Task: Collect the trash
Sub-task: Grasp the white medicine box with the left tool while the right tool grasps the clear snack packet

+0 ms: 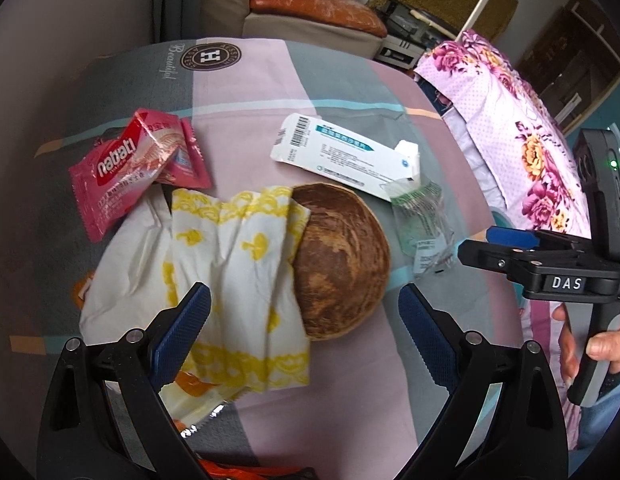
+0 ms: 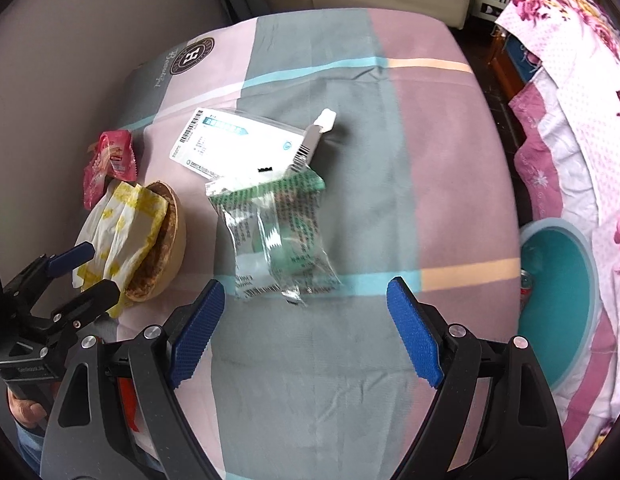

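**Both grippers open above trash on the table**

Landmark: wooden bowl (image 1: 341, 260) on the checked tablecloth (image 2: 349, 80).

- Left gripper (image 1: 306, 332): jaws apart, nothing between them, above the yellow-printed napkin (image 1: 238, 264) draped over the bowl's left side.
- Right gripper (image 2: 306, 332): jaws apart, empty, to the bowl's right, near the clear green-printed wrapper (image 2: 278, 236).
- White medicine box (image 1: 341, 156): behind the bowl.
- Pink Nabati wrapper (image 1: 130, 168): behind-left of the bowl.

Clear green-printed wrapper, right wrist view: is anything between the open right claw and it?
Nothing visible. The right claw hangs open above bare cloth, and the clear wrapper lies uncovered just beyond its fingertips.
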`<state>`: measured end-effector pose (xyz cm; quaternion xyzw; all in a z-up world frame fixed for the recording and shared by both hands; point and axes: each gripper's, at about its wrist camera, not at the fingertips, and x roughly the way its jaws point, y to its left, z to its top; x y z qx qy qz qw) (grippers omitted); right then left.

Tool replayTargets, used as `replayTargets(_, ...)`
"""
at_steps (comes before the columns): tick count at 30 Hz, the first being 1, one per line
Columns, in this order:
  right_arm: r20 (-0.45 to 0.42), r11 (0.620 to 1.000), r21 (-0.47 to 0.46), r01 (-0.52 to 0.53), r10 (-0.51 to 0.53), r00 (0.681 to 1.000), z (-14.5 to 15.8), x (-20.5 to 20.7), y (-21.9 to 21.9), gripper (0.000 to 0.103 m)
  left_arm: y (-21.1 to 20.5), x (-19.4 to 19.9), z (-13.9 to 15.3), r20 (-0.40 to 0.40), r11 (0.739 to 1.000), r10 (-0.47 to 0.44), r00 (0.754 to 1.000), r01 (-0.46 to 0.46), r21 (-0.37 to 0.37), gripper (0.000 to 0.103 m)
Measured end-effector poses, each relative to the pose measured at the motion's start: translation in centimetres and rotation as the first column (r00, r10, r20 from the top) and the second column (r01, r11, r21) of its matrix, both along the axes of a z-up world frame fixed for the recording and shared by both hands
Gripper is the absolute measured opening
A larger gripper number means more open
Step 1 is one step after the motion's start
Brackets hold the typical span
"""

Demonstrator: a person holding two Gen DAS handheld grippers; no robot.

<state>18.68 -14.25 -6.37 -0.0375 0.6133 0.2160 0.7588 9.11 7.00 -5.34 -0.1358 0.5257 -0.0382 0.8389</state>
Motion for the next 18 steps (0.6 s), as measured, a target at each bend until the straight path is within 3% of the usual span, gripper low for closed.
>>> replayTargets(18, -0.031, 0.999, 0.008, -0.033, 0.034, 0.999, -2.6, 2.4, 2.7, 0.078, 1.5, -0.3, 0.1, 0.01, 0.999, -0.037, 0.999, 0.036, 0.009, 0.095)
